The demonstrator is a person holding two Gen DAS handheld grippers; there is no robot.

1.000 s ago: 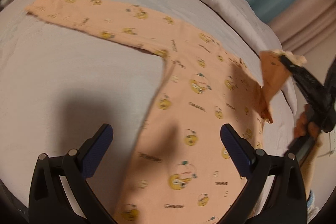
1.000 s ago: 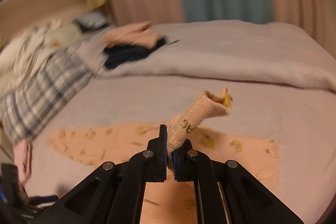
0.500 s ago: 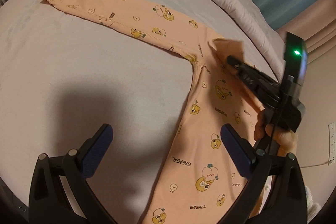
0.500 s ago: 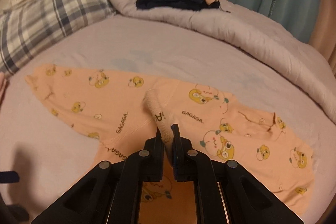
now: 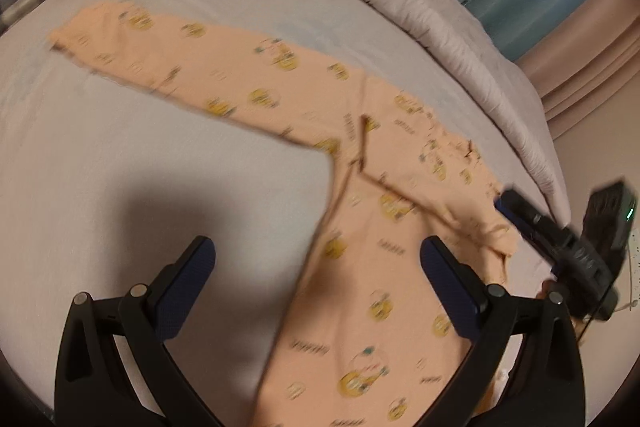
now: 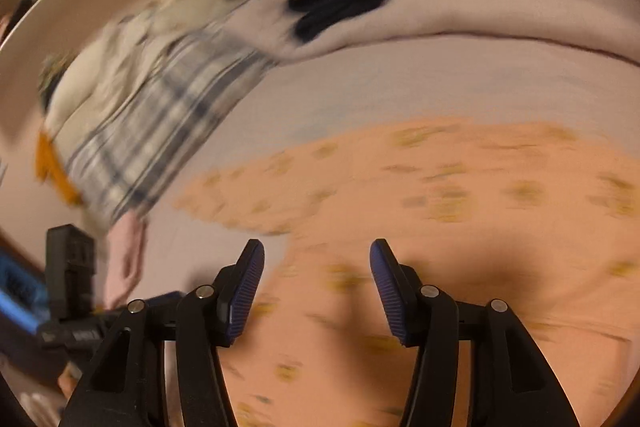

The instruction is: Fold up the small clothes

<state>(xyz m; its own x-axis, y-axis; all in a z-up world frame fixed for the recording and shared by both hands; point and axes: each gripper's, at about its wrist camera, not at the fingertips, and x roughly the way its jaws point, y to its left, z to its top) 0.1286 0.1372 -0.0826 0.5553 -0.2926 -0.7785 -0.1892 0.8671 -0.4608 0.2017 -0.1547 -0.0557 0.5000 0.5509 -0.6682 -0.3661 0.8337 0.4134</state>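
On the bed (image 5: 120,187) the orange top (image 5: 360,267) lies flat, one sleeve folded across its chest for a neat fold. Left gripper (image 5: 316,267) and right gripper (image 6: 316,283) hover wide, empty.

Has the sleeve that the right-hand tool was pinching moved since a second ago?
Yes. The peach printed sleeve now lies folded across the garment's body, toward the grey duvet; the right gripper is open.
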